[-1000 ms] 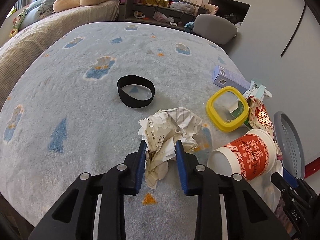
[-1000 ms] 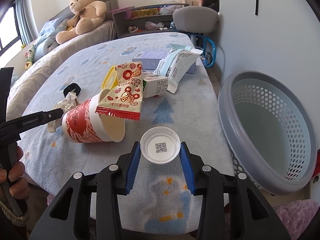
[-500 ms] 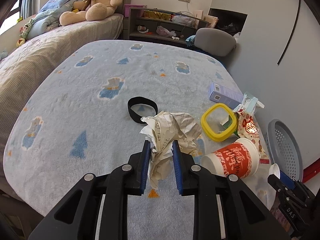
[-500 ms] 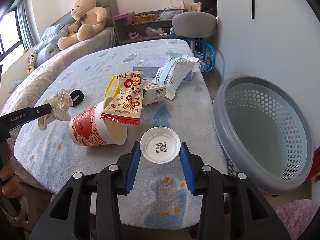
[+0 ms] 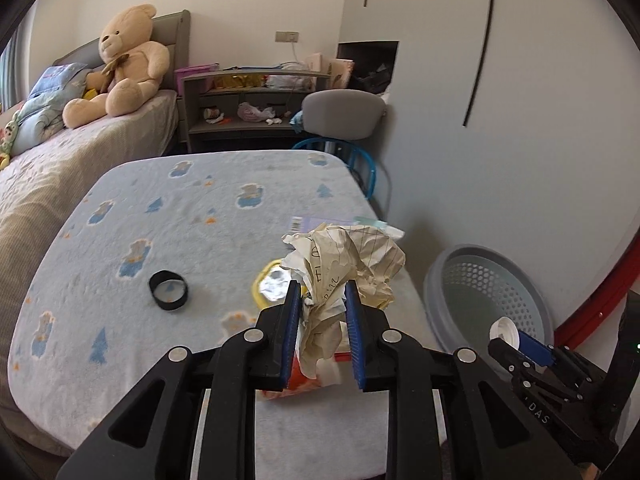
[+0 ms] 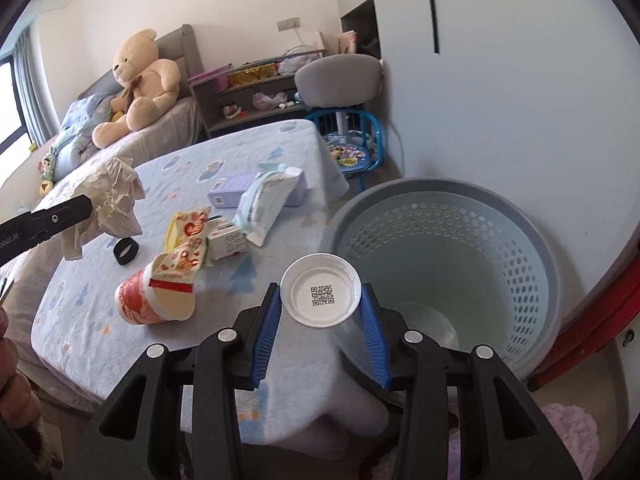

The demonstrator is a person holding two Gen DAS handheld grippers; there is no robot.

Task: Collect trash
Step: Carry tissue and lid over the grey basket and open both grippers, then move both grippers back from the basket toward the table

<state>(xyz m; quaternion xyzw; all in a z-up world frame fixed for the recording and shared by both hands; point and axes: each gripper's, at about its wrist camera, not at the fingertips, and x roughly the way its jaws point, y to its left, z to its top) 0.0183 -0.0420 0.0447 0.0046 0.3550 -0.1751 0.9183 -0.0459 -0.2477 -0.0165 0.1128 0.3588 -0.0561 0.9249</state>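
The left gripper [image 5: 320,300] has its blue jaws squeezed almost together on a crumpled ball of cream paper with pen writing and ruled lines [image 5: 344,268]. The jaws have just been closing on it. The paper is wrinkly all over, puffs out wide above the jaws, and a thin tail of it hangs down between them. It is up in the air above the bench covered in a fluffy blue blanket [image 5: 168,220].

The right gripper [image 6: 322,312] has its jaws partly open, pressed on the two sides of a clear plastic cup with a white round bottom and a black square code [image 6: 320,294]. The cup is in the air at the near right edge of the bench, just beside the round grey plastic basket with little holes [image 6: 528,280].

On the bench lie a red and white paper cup on its side [image 6: 140,300], a red and cream snack bag [image 6: 188,236] and a black ring [image 6: 126,252].
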